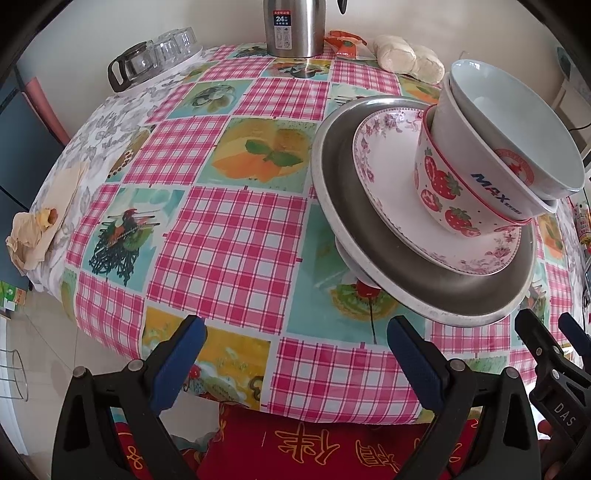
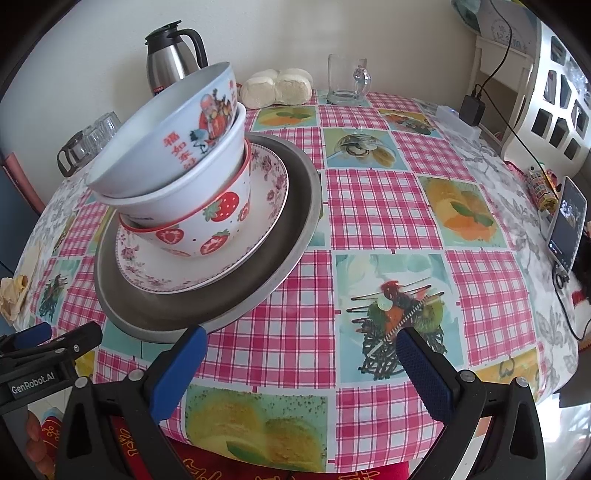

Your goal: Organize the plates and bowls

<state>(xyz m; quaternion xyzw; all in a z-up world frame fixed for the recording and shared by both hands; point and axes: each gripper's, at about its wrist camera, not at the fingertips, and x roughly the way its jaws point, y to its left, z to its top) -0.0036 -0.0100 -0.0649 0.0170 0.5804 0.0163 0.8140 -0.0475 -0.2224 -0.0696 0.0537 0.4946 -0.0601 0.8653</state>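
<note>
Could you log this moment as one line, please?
left tool open | right tool open | bowls stacked on plates | nothing held

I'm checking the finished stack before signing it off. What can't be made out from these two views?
- Under the metal plate: left wrist view shows a white edge beneath, mostly hidden by the plate.
- Inside the strawberry bowl: covered by the bowls nested in it, both views.
- Steel thermos: top cut off by the left view's edge.
- Phone screen: too small, right view.
</note>
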